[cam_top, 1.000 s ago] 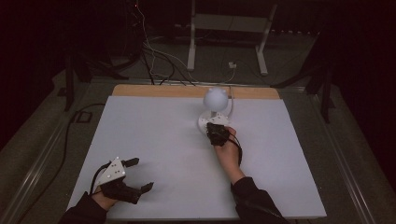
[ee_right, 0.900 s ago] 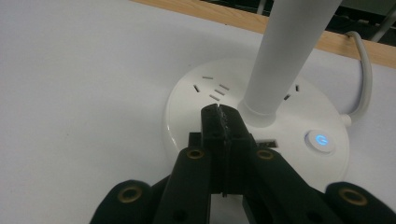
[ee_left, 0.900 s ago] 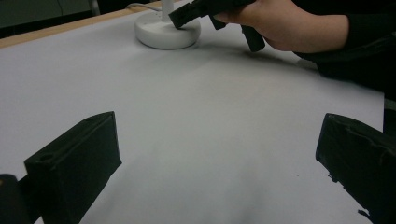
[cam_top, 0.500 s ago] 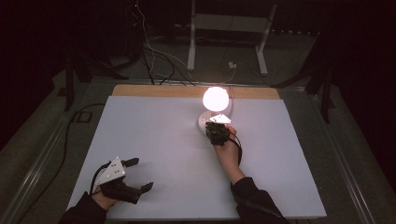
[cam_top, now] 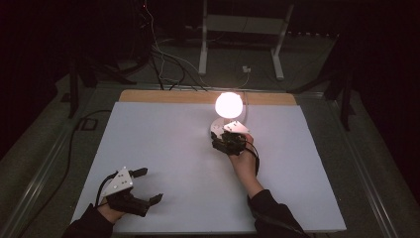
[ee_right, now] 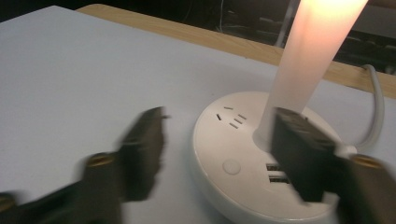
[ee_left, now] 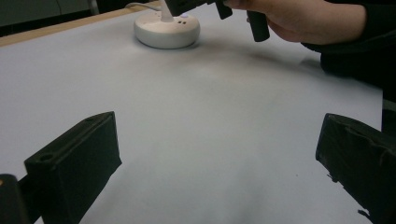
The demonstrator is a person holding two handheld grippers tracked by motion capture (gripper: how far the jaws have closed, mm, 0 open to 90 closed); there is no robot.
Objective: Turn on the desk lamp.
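Glowing at the far middle of the white surface (cam_top: 163, 148), the lamp (cam_top: 229, 104) was already lit; the right tool (ee_right: 219, 154) hung spread over its round base (ee_right: 243, 163), while the left tool (cam_top: 141, 191) rested spread, well apart.

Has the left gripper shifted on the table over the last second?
No. The left gripper sits at the same spot by the near-left corner of the white tabletop, fingers open as before.
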